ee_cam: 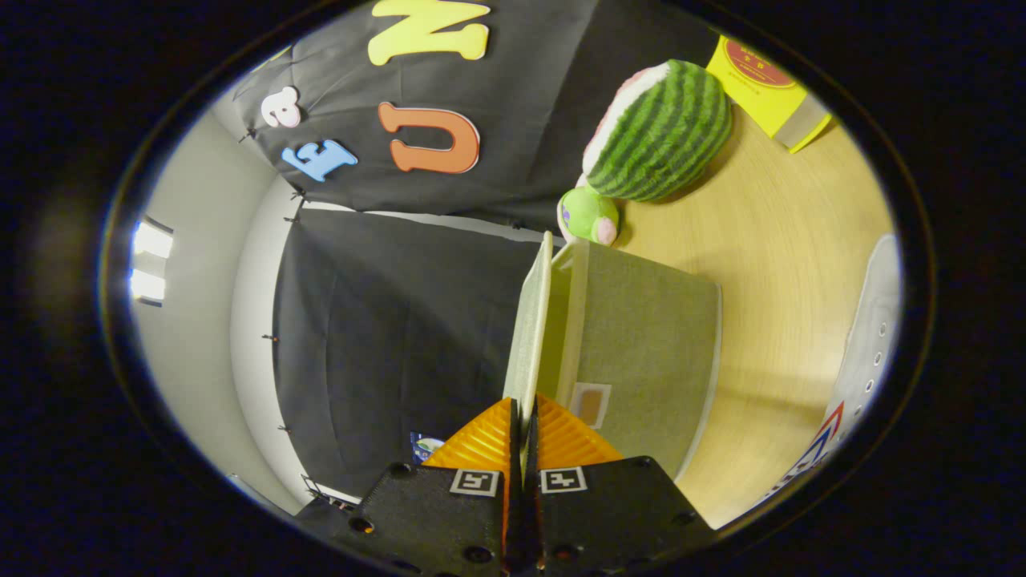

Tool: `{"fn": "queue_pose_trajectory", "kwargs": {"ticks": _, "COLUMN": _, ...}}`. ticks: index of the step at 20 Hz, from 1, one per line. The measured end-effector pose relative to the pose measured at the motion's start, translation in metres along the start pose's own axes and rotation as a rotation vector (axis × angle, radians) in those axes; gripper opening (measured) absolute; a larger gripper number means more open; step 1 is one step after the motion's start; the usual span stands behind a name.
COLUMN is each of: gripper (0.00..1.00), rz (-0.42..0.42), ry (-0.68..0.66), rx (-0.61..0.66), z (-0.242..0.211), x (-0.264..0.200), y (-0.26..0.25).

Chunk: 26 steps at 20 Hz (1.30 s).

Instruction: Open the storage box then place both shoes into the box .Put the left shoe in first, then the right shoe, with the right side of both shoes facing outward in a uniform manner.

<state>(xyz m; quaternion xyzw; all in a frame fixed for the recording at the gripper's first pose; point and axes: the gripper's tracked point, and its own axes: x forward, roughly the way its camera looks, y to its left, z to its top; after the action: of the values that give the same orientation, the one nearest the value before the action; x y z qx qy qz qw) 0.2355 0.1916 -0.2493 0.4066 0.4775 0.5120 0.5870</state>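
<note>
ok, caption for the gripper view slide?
Tongs shut on the storage box lid flap, swung open; white shoe on the table beyond.

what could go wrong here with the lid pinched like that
The gripper is shut on just the thin edge of the lid, so the lid could slip free and drop back over the storage box. The light fabric box might also tip or drag toward the plush watermelon close behind it.

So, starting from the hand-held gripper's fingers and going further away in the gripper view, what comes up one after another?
hand-held gripper, shut on the lid flap of the storage box → small green plush toy → watermelon plush → yellow box. A white shoe lies off to the side on the wooden table.
</note>
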Motion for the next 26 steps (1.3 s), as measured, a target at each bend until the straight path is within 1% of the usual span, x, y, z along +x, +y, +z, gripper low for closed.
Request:
{"fn": "queue_pose_trajectory", "kwargs": {"ticks": 2, "gripper": 0.05, "rz": -0.012, "ry": -0.02, "rx": -0.03, "z": 0.002, "x": 0.003, "y": 0.023}}
{"fn": "queue_pose_trajectory", "kwargs": {"ticks": 4, "gripper": 0.06, "rz": -0.03, "ry": -0.069, "rx": -0.039, "z": 0.01, "x": 0.009, "y": 0.043}}
{"fn": "queue_pose_trajectory", "kwargs": {"ticks": 6, "gripper": 0.05, "rz": -0.015, "ry": -0.085, "rx": -0.064, "z": 0.005, "x": 0.022, "y": 0.069}}
{"fn": "queue_pose_trajectory", "kwargs": {"ticks": 9, "gripper": 0.06, "rz": -0.018, "ry": -0.098, "rx": -0.096, "z": -0.004, "x": 0.045, "y": 0.096}}
{"fn": "queue_pose_trajectory", "kwargs": {"ticks": 12, "gripper": 0.06, "rz": -0.026, "ry": -0.1, "rx": -0.122, "z": -0.014, "x": 0.077, "y": 0.119}}
{"fn": "queue_pose_trajectory", "kwargs": {"ticks": 15, "gripper": 0.06, "rz": -0.004, "ry": -0.146, "rx": -0.148, "z": -0.016, "x": 0.11, "y": 0.144}}
{"fn": "queue_pose_trajectory", "kwargs": {"ticks": 18, "gripper": 0.07, "rz": 0.013, "ry": -0.172, "rx": -0.15, "z": -0.023, "x": 0.144, "y": 0.154}}
{"fn": "queue_pose_trajectory", "kwargs": {"ticks": 22, "gripper": 0.13, "rz": 0.004, "ry": -0.141, "rx": -0.177, "z": -0.037, "x": 0.189, "y": 0.162}}
{"fn": "queue_pose_trajectory", "kwargs": {"ticks": 24, "gripper": 0.57, "rz": -0.047, "ry": -0.136, "rx": -0.221, "z": -0.041, "x": 0.2, "y": 0.163}}
{"fn": "queue_pose_trajectory", "kwargs": {"ticks": 26, "gripper": 1.0, "rz": -0.093, "ry": -0.117, "rx": -0.31, "z": -0.053, "x": 0.199, "y": 0.161}}
